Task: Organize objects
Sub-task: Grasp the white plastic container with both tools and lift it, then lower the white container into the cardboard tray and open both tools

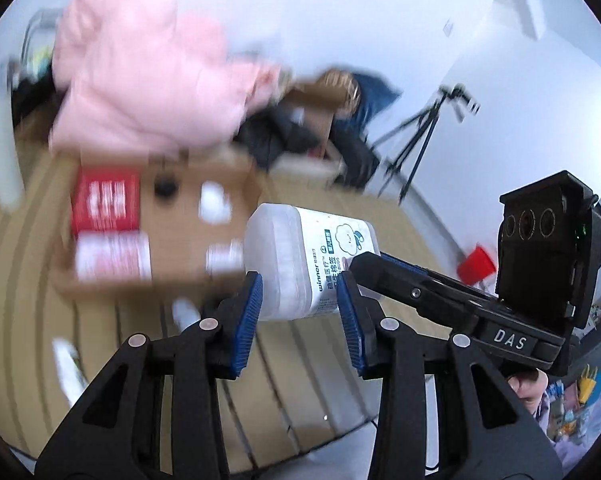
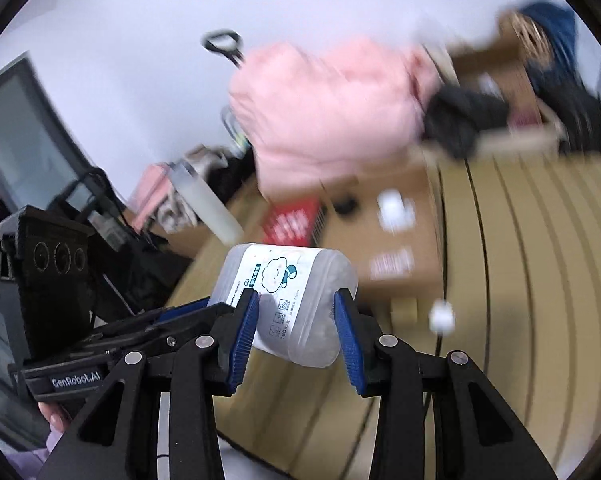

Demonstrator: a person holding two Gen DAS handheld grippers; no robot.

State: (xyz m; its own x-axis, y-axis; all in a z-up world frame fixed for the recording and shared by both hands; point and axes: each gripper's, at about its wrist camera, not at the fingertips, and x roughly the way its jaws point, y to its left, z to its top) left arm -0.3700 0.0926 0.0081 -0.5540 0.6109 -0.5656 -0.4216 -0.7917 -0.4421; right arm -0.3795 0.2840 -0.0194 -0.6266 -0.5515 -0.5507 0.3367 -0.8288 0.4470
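Note:
A translucent plastic box of cotton swabs (image 1: 300, 256) with a white label and a cloud cartoon hangs in the air, held from two sides. In the left wrist view my left gripper (image 1: 300, 308) is shut on its near end, blue pads pressing both walls. My right gripper (image 1: 376, 268) reaches in from the right and grips the box's other side. In the right wrist view the same box (image 2: 300, 292) sits between the blue pads of my right gripper (image 2: 296, 320), which press on it. The left gripper (image 2: 196, 314) comes in there from the left, touching the box.
Behind the box a flat cardboard carton (image 1: 168, 220) with a red label lies on the striped tan surface (image 1: 300, 380). A pink padded jacket (image 1: 148, 80) lies on its far end. A tripod (image 1: 424, 132) stands right, a red item (image 1: 476, 268) lower down, a monitor (image 2: 16, 128) left.

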